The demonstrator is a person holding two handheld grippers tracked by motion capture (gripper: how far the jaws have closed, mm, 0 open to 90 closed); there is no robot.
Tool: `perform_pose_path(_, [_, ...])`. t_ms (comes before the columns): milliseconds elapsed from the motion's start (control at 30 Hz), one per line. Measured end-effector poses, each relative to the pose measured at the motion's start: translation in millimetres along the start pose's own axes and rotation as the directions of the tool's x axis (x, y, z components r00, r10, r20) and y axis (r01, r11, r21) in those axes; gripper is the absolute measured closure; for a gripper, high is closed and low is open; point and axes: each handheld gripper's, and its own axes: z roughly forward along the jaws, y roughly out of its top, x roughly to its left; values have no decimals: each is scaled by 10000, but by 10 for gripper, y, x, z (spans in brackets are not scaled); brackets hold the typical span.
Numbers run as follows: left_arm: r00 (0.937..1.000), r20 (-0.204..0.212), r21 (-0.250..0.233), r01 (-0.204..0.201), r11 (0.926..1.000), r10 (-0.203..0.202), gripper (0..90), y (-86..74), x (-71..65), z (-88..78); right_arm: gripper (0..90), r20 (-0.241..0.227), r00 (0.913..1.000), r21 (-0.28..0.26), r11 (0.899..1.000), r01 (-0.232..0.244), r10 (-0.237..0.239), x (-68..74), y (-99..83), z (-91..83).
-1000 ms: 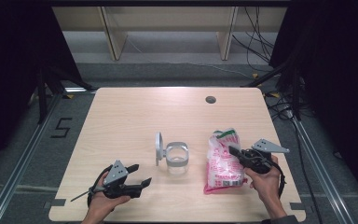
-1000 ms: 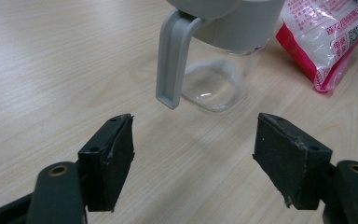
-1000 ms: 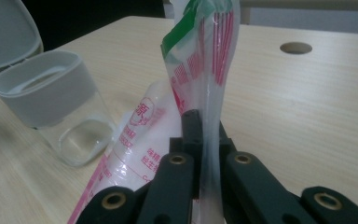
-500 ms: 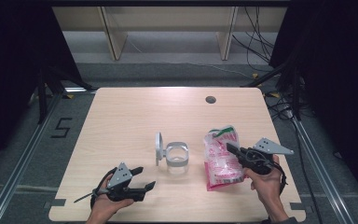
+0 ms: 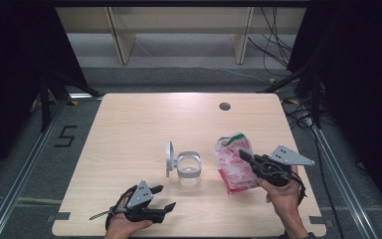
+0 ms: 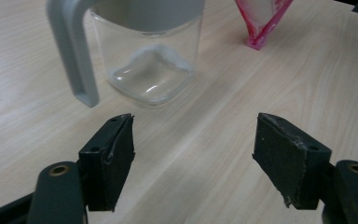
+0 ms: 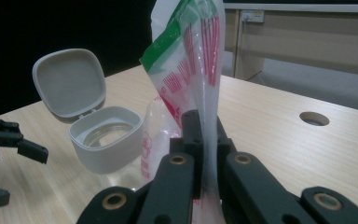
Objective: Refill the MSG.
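Note:
A clear plastic bag (image 5: 233, 162) with red and green print hangs from my right gripper (image 5: 243, 155), whose jaws are shut on its side; its lower end is at or just above the table. In the right gripper view the bag (image 7: 196, 60) stands tall between the closed jaws of the right gripper (image 7: 203, 126). A clear jar (image 5: 189, 168) sits mid-table with its grey hinged lid (image 5: 169, 158) flipped open to the left. My left gripper (image 5: 164, 200) lies low near the front edge, open and holding nothing, pointing right. In its own view the left gripper (image 6: 193, 158) faces the jar (image 6: 151, 51).
A wooden table (image 5: 139, 124) carries a round cable hole (image 5: 224, 106) at the back right. Beyond it stand shelf legs and loose cables on the floor. The left gripper (image 7: 9, 158) shows at the left edge of the right gripper view.
My right gripper has risen, pulling the bag more upright. The left gripper has slid right along the front of the table, jaws still open.

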Motion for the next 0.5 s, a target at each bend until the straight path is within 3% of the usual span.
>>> perform_pose_path(33, [9998,26,100,-202,9997,201,282,2,-8,12,900,-9,9997,-115,9997,234,-234,-18,11,7])
perform_pose_path(67, [9997,100,51,-208,9998,208,282,5,-29,33,900,-63,9998,-18,9999,-165,165,10,18,2])
perform_pose_path(100, [9995,198,122,-257,9996,255,282,14,-44,51,900,-19,10000,-64,9999,92,-92,-8,36,-2])
perform_pose_path(200, [9990,255,67,-361,9993,359,286,57,-121,113,900,-51,9999,-157,9998,-104,103,20,100,-24])
perform_pose_path(233, [9990,255,67,-361,9993,359,286,57,-121,113,900,37,9997,-387,9989,260,-259,2,131,-24])
perform_pose_path(267, [9977,420,70,-527,9986,524,287,102,-174,160,900,-75,10000,-331,9994,-64,61,32,157,-44])
perform_pose_path(300, [9975,522,-79,-468,9989,472,287,120,-213,195,900,-80,9999,-440,9990,121,-125,27,188,-54])
perform_pose_path(367, [9963,560,-71,-652,9978,655,290,147,-267,251,900,-127,9999,-547,9985,-66,59,62,245,-85])
perform_pose_path(400, [9962,567,-56,-663,9978,665,292,157,-294,282,900,-176,9998,-664,9978,86,-98,57,277,-93])
perform_pose_path(467, [9956,712,-75,-602,9982,606,295,180,-349,356,900,-223,9997,-798,9968,-74,56,95,330,-105])
perform_pose_path(500, [9950,760,-138,-644,9978,652,296,198,-378,391,900,-150,9994,-874,9958,284,-298,92,361,-109])
